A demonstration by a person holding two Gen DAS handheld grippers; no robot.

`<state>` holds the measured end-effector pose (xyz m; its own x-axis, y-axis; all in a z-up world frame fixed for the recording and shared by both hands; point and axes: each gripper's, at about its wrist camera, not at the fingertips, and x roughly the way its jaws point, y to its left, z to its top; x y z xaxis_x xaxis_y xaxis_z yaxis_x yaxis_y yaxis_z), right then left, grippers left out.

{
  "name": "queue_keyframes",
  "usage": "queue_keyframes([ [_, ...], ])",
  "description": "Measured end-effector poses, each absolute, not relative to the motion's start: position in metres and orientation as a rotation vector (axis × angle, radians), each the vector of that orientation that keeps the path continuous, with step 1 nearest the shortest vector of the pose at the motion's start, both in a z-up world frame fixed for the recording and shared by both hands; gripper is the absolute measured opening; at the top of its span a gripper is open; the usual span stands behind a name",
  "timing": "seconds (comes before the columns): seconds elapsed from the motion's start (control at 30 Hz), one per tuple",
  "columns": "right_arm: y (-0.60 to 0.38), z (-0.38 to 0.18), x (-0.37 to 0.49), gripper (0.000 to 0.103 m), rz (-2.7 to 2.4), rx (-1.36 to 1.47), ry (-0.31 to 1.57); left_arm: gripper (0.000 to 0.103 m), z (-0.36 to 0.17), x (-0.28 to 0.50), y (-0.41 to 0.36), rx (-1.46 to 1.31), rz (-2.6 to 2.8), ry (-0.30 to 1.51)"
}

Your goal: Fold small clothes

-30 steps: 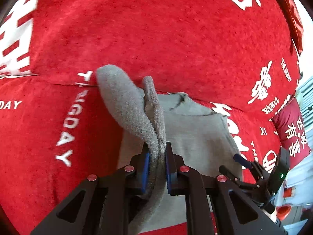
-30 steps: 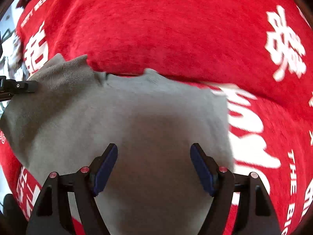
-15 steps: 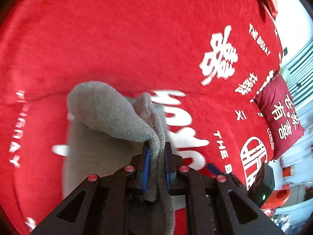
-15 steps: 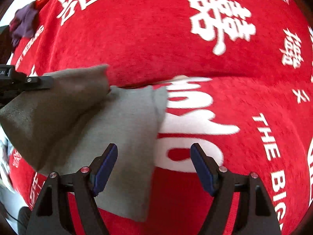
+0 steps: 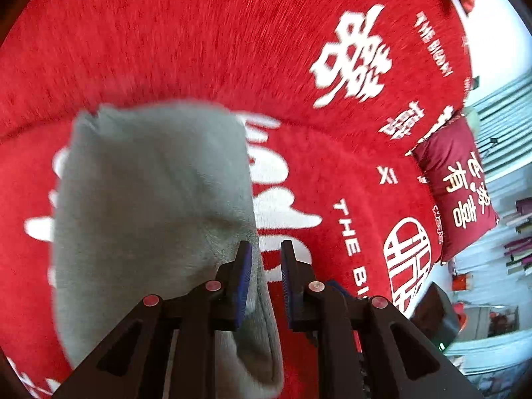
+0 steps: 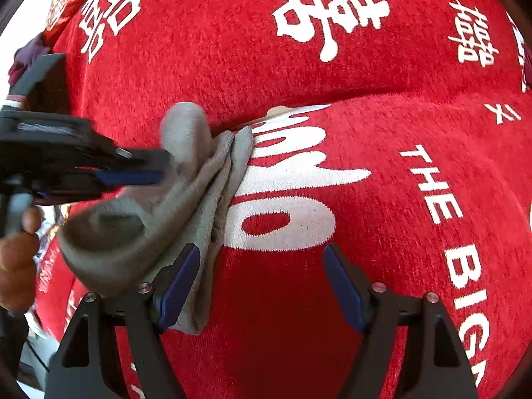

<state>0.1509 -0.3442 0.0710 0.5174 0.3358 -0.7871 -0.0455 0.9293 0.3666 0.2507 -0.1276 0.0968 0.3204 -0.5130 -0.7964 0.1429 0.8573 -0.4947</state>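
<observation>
A grey knit garment [image 5: 149, 206] lies folded over on a red blanket [image 5: 199, 50] with white lettering. My left gripper [image 5: 264, 259] has its jaws slightly apart with red blanket showing between them; the garment's edge lies against the left pad. The garment also shows in the right wrist view [image 6: 186, 199], bunched at the left, with the left gripper [image 6: 133, 169] over it. My right gripper [image 6: 262, 286] is wide open and empty above the blanket, its left finger [image 6: 179, 279] beside the garment's edge.
A dark red cushion [image 5: 455, 183] with gold characters stands at the right end of the blanket. Shelves and room clutter show beyond it at the far right. A person's hand [image 6: 16, 249] holds the left gripper at the left edge.
My left gripper carried the grey flap rightward over the garment, then let go; its jaws have parted. The right gripper shifted right off the garment and stayed open.
</observation>
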Motion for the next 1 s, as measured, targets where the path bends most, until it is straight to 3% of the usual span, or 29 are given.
queue_keyframes([
  [0.03, -0.344, 0.074, 0.15, 0.079, 0.244, 0.33, 0.999, 0.021, 0.106, 0.245, -0.121, -0.344, -0.449, 1.15],
  [0.13, -0.337, 0.084, 0.148, 0.079, 0.31, 0.365, 0.994, 0.089, 0.117, 0.227, -0.093, -0.287, -0.349, 1.059],
  [0.2, -0.332, 0.091, 0.145, 0.079, 0.382, 0.418, 0.993, 0.089, 0.115, 0.207, -0.072, -0.254, -0.299, 0.987],
  [0.37, -0.318, 0.119, 0.135, 0.079, 0.436, 0.449, 0.937, 0.089, 0.081, 0.187, -0.04, -0.238, -0.19, 1.058],
  [0.53, -0.27, 0.149, 0.127, 0.079, 0.548, 0.291, 0.849, 0.089, 0.061, 0.181, -0.009, -0.174, -0.053, 1.073],
  [0.67, -0.234, 0.131, 0.142, 0.079, 0.507, 0.138, 0.937, 0.089, 0.06, 0.153, 0.022, -0.287, -0.173, 1.049],
  [0.7, -0.231, 0.124, 0.147, 0.074, 0.529, 0.145, 0.971, 0.089, 0.06, 0.142, 0.024, -0.279, -0.196, 1.044],
  [0.77, -0.228, 0.117, 0.154, 0.022, 0.578, 0.167, 1.013, 0.089, 0.052, 0.121, 0.019, -0.219, -0.222, 1.057],
  [0.83, -0.231, 0.114, 0.164, 0.014, 0.593, 0.229, 1.039, 0.089, 0.043, 0.11, 0.005, -0.163, -0.239, 1.08],
  [1.0, -0.234, 0.141, 0.172, 0.012, 0.602, 0.276, 0.978, 0.089, 0.034, 0.115, -0.024, -0.109, -0.253, 1.06],
])
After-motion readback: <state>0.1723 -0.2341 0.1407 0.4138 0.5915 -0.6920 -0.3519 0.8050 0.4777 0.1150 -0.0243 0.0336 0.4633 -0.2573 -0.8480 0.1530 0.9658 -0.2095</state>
